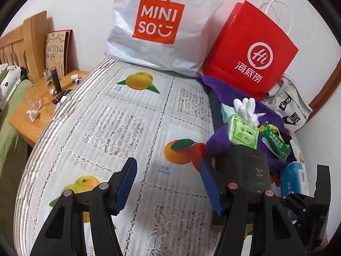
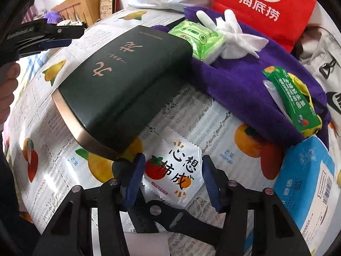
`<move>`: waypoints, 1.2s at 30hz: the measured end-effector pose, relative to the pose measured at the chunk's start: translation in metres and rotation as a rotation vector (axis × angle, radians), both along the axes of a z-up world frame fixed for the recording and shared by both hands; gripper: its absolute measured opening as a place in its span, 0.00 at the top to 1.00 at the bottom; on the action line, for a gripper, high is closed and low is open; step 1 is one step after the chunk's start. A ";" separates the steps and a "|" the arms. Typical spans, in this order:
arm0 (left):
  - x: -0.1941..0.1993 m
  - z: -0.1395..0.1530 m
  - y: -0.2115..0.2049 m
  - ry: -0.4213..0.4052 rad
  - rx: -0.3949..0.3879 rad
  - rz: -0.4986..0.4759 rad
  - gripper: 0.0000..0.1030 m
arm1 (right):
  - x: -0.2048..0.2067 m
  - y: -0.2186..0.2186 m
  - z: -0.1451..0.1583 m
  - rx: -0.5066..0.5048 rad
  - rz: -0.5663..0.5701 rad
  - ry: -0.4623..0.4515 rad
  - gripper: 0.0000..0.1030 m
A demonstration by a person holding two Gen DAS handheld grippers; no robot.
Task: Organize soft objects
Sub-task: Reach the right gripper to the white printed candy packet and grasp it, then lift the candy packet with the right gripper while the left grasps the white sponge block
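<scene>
White walls back a table [image 1: 110,115] covered with a lace-pattern cloth printed with fruit. At 9 o'clock in the left wrist view stands a wooden side table [image 1: 32,115] carrying a drinking glass [image 1: 34,100], small bottles and a crumpled tissue; a wooden headboard [image 1: 23,40] rises behind it.

Containers: a white MINISO bag [image 1: 157,29] leans on the wall at 12 o'clock, contents not visible. A red paper bag [image 1: 251,51] stands at 1 o'clock, contents not visible. A grey Nike bag [image 1: 292,106] lies at 3 o'clock beside it.

Soft objects: a purple towel [image 2: 238,85] lies at 2 o'clock in the right wrist view, bearing a green tissue pack [image 2: 200,40], a white glove [image 2: 232,36] and a green sachet [image 2: 294,100]. A blue tissue pack [image 2: 307,183] sits at 4 o'clock. A dark green box [image 2: 123,79] rests partly on the towel edge.

Left gripper [image 1: 168,187]: jaws spread wide, holding nothing, above bare cloth.

Right gripper [image 2: 172,179]: jaws spread, one either side of a white snack packet [image 2: 174,175] lying on the cloth; pad contact cannot be confirmed.
</scene>
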State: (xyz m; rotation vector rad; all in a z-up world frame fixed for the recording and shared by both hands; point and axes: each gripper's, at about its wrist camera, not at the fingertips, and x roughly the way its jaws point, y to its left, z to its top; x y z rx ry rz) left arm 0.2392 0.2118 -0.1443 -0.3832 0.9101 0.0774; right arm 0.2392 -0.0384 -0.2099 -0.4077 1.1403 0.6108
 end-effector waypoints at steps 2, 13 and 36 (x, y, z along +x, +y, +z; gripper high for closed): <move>-0.002 0.000 0.002 -0.001 -0.004 0.008 0.43 | 0.003 -0.003 0.001 0.009 -0.017 0.008 0.54; -0.011 0.006 0.005 -0.002 -0.007 0.017 0.43 | -0.011 -0.002 0.008 0.065 0.040 0.006 0.92; -0.078 0.042 -0.119 -0.011 0.066 -0.289 0.33 | -0.062 -0.113 0.096 0.312 -0.281 -0.195 0.92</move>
